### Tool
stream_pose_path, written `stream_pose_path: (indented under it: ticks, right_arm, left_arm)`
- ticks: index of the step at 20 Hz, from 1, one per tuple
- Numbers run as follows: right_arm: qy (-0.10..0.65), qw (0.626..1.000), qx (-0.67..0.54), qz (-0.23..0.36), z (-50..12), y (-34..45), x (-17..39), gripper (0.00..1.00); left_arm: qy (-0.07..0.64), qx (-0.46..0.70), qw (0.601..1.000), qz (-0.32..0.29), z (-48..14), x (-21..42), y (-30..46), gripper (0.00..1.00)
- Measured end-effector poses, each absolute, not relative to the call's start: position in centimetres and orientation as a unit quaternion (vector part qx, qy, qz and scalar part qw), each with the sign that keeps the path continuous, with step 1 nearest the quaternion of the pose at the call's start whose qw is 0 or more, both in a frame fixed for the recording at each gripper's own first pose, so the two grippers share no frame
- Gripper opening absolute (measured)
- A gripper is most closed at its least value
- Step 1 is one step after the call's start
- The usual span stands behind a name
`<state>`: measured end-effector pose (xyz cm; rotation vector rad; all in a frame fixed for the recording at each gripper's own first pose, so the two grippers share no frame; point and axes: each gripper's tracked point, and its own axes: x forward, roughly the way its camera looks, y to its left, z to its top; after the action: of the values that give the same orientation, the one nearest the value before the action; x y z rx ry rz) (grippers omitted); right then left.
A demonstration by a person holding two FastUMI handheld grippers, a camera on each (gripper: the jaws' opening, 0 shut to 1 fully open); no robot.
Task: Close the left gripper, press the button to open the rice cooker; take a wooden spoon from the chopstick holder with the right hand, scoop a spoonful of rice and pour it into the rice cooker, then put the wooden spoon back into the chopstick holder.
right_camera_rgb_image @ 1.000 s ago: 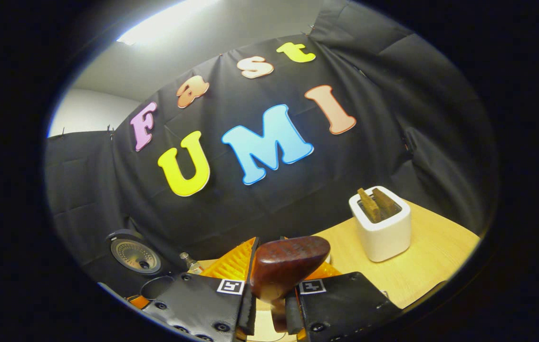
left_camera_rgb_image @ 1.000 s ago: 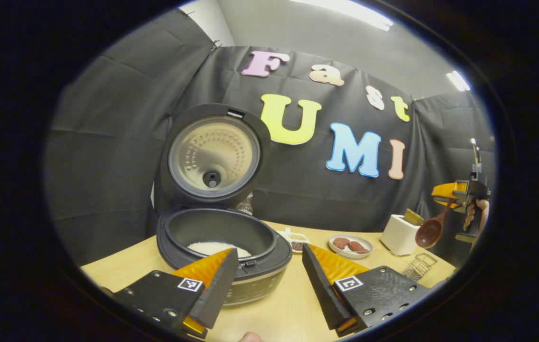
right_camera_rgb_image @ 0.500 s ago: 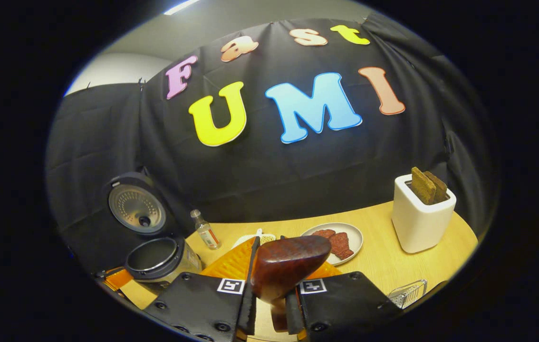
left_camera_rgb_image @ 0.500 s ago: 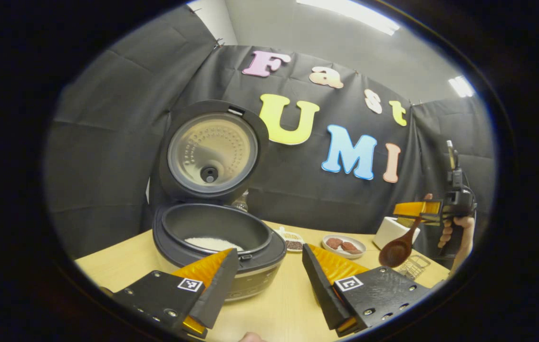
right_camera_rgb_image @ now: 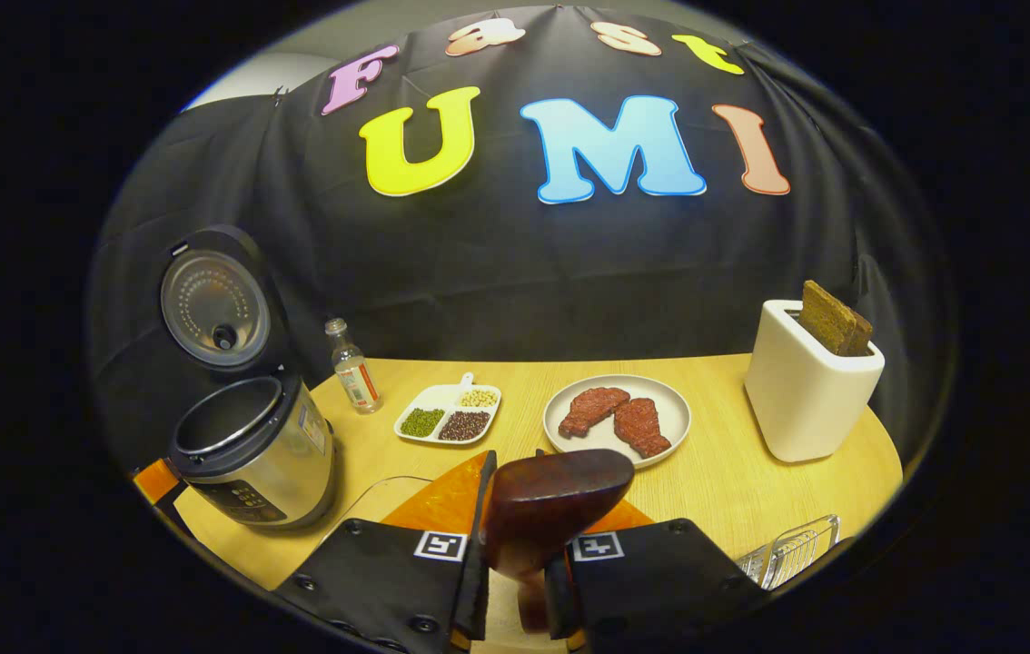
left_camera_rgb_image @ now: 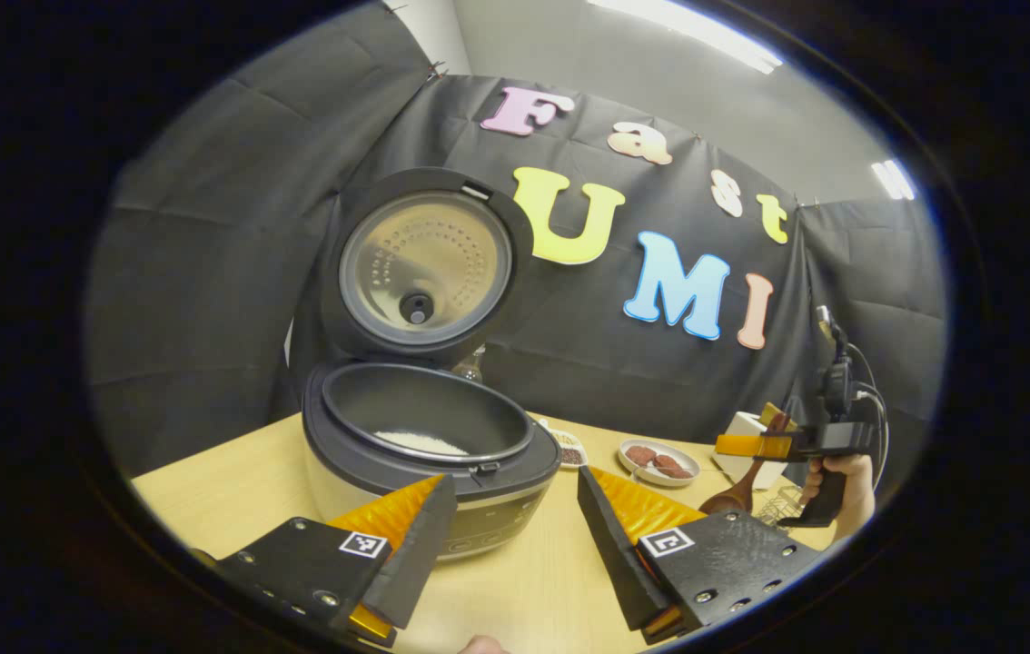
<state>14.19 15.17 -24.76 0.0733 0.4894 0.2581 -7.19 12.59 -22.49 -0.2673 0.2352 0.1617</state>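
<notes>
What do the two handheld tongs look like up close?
Both the left tongs and the right tongs have black bolted plates, each bearing a small square black-and-white marker. In the left gripper view, the right tongs show a dark pistol-style handle with cables running up from the body.

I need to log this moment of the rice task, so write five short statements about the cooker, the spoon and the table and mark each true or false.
1. The grey rice cooker has its lid up. True.
2. The right gripper is shut on the dark wooden spoon. True.
3. The left gripper grips the spoon. False: it is open, holding nothing.
4. The round white plate holds bread. False: two reddish meat pieces.
5. The cooker's pot holds white rice. True.
</notes>
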Motion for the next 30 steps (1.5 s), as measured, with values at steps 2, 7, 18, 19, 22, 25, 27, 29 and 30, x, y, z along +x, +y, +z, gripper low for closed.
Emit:
stream_pose_path:
  ticks: [2, 7, 18, 19, 22, 25, 27, 29, 30]
  right_arm:
    - [0.240, 0.962, 0.033, 0.127, -24.6, 15.3, 14.4, 0.28]
    - [0.259, 0.955, 0.040, 0.139, -25.9, 15.9, 13.9, 0.28]
    - [0.311, 0.923, 0.145, 0.175, -26.8, 19.2, 12.1, 0.27]
    - [0.315, 0.917, 0.163, 0.182, -26.7, 19.7, 12.0, 0.28]
    - [0.321, 0.909, 0.198, 0.176, -26.7, 19.7, 12.3, 0.27]
    - [0.326, 0.896, 0.250, 0.169, -26.5, 19.2, 12.2, 0.24]
    - [0.323, 0.890, 0.275, 0.166, -26.2, 18.8, 12.1, 0.28]
    - [0.317, 0.884, 0.304, 0.157, -25.9, 18.1, 12.3, 0.24]
    - [0.316, 0.878, 0.325, 0.154, -25.7, 17.7, 12.3, 0.24]
  left_arm:
    - [0.121, -0.139, 0.979, 0.085, -23.0, -7.2, 13.2, 0.84]
    - [0.118, -0.148, 0.978, 0.088, -22.9, -7.9, 13.4, 0.85]
    - [0.098, -0.113, 0.985, 0.087, -21.1, -8.8, 13.0, 0.85]
    - [0.096, -0.109, 0.986, 0.087, -20.7, -8.8, 12.9, 0.85]
    - [0.092, -0.106, 0.987, 0.084, -20.2, -8.9, 12.6, 0.85]
    - [0.091, -0.106, 0.986, 0.089, -20.0, -9.4, 12.9, 0.84]
    - [0.089, -0.114, 0.985, 0.091, -19.7, -9.6, 13.1, 0.84]
    - [0.085, -0.114, 0.985, 0.093, -19.4, -9.4, 13.3, 0.84]
    - [0.084, -0.112, 0.986, 0.093, -19.4, -9.5, 13.2, 0.85]
